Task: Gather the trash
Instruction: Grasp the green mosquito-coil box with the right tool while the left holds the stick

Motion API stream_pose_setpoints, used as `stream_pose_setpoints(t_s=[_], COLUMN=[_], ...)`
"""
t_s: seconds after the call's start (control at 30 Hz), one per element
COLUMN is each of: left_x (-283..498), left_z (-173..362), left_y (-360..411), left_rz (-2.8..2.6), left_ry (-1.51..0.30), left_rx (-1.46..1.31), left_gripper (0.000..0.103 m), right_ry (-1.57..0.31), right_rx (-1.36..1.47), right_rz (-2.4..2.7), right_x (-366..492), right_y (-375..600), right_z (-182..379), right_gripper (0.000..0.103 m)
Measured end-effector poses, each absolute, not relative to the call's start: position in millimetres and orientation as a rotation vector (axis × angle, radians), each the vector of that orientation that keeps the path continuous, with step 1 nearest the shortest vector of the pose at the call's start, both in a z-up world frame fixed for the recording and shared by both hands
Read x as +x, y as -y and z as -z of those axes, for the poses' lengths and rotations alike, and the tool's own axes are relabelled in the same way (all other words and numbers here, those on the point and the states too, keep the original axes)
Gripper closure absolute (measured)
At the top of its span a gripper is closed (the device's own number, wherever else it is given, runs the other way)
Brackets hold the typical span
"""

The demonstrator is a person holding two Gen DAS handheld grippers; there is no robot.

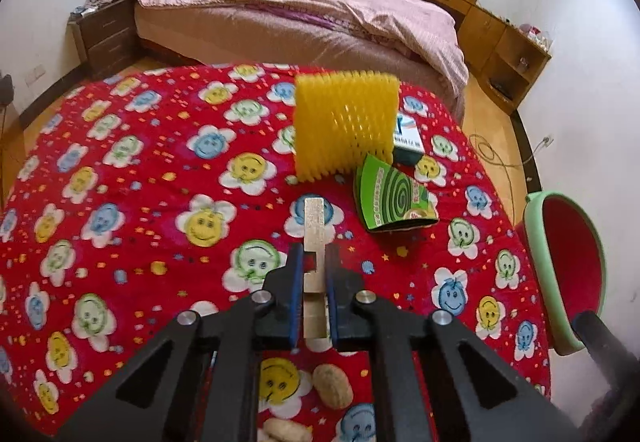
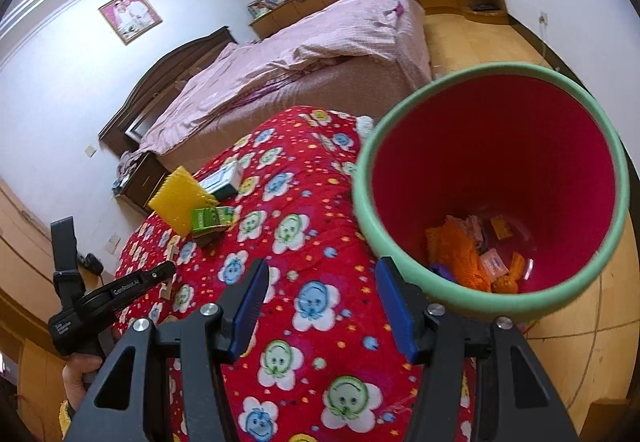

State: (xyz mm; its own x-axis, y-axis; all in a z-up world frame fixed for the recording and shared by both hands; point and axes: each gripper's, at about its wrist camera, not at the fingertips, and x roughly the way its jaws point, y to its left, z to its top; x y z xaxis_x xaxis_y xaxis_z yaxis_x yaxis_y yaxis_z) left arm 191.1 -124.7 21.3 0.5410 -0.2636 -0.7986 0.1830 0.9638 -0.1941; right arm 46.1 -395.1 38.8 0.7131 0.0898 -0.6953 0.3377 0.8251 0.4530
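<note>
Left gripper (image 1: 314, 262) clamping tan cardboard strip (image 1: 314, 226), well left of bin (image 2: 492, 178). Right gripper (image 2: 320, 302) hanging open, empty, beside bin. Bin already holding scraps; yellow foam net (image 1: 346, 128), green carton (image 1: 394, 198), small box (image 1: 408, 140) still lying on red blanket (image 1: 140, 202), awaiting collection.

A: Surface is a red fleece blanket printed with smiley-face flowers (image 1: 140, 178).

B: On it: yellow ribbed foam sleeve (image 1: 346, 130), green mosquito-coil box (image 1: 394, 198) just beside, white-and-dark carton (image 1: 408, 146) behind. Two tan oval pieces (image 1: 332, 386) at the near edge
</note>
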Motion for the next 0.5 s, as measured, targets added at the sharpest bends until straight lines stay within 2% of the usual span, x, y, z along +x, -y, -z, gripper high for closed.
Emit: stream_pose_setpoints(t_s=[0.33,0.5], left_x=[179,178], left_z=[-54,-57], left_y=[78,47], left_rz=[0.169,0.118], left_ry=[-0.896,-0.884], left_rx=[-0.157,-0.175], left_gripper=[0.093,0.093], right_ry=[-0.853,-0.892], right_rx=[0.461,0.397], right_rz=[0.002,-0.067], right_x=[96,121], right_y=[357,327], right_z=[-48,-45], right_gripper=[0.044,0.040])
